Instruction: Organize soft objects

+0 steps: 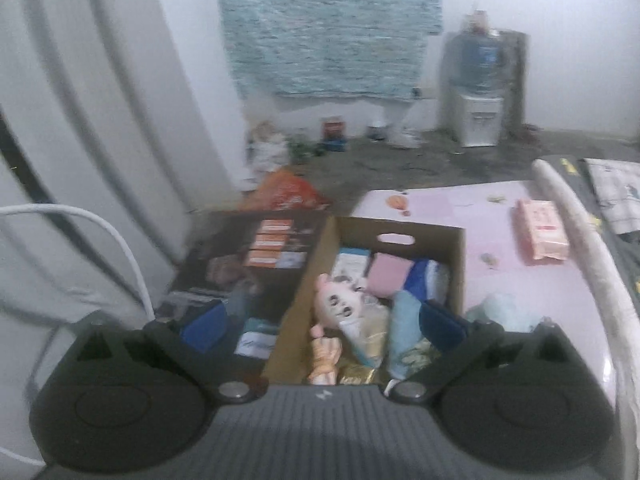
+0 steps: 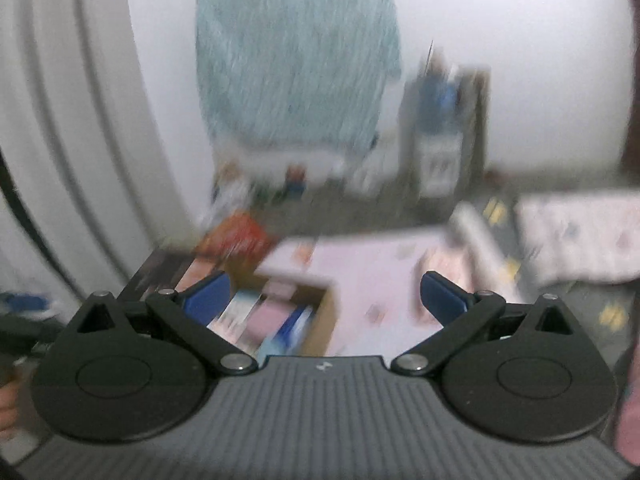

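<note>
Jaws wide; cardboard box (image 1: 400, 236) below (plush doll (image 1: 340, 308) inside).

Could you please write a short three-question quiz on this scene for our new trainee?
1. True or false: the left gripper is shut on the pink-eared doll.
2. Where does the pink packet lie?
A. inside the cardboard box
B. on the pink surface, outside the box
C. between the right gripper's fingers
3. Fill in: the doll lies inside the ____.

Key
1. False: both grippers are open and empty.
2. B
3. cardboard box
</note>
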A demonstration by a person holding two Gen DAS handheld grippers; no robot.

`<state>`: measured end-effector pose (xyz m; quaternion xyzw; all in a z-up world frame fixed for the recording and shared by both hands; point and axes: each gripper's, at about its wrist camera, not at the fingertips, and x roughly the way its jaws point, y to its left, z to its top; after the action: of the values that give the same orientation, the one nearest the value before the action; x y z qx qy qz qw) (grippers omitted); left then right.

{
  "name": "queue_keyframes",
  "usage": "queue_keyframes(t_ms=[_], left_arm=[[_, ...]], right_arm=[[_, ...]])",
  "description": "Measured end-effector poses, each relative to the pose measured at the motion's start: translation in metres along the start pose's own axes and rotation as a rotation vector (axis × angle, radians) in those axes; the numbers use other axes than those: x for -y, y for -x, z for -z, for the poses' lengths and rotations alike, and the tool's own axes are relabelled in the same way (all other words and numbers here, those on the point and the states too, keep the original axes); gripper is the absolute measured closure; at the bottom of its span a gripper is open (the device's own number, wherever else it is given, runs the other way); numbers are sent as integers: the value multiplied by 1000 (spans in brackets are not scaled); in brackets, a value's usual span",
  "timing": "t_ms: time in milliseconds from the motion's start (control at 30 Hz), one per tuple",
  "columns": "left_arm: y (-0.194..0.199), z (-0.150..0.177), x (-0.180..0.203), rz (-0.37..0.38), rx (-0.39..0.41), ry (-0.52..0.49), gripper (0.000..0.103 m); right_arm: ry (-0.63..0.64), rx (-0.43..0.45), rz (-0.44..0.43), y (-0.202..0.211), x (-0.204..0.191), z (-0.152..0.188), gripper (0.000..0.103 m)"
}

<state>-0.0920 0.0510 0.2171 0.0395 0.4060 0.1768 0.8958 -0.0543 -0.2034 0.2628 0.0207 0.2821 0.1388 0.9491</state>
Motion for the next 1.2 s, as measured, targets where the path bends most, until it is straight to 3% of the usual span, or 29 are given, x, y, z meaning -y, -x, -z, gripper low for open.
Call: queue_keyframes(t_ms=[100,267,433,533,700,800,900,1067,1200], left_arm=[[16,-2,12,6,-38,1,0],[26,1,28,39,-108,51,0],[25,10,36,48,-118,72,0],[21,7,38,82,-106,62,0],[16,-9,27,164,-86,64,4],[15,-10,15,159,-53,54,0],[-1,0,6,142,-90,18,0],[-39,29,-3,164,-230,-2,0],[-64,57,-2,166,-322,-40,0]], right_arm=[[59,76,73,23,18,-12,1],[93,148,97,39,62,-18,1],[55,72,55,18,114,-10,1],[67,49,49,14,125,-4,1],[86,67,82,23,105,-12,1],[29,37,29,25,86,-19,1],[17,2,-1,20,55,-13,1],[-162,-192,-52,-4,21,27,1],[-192,-362,-13,-21,-15,72,1]])
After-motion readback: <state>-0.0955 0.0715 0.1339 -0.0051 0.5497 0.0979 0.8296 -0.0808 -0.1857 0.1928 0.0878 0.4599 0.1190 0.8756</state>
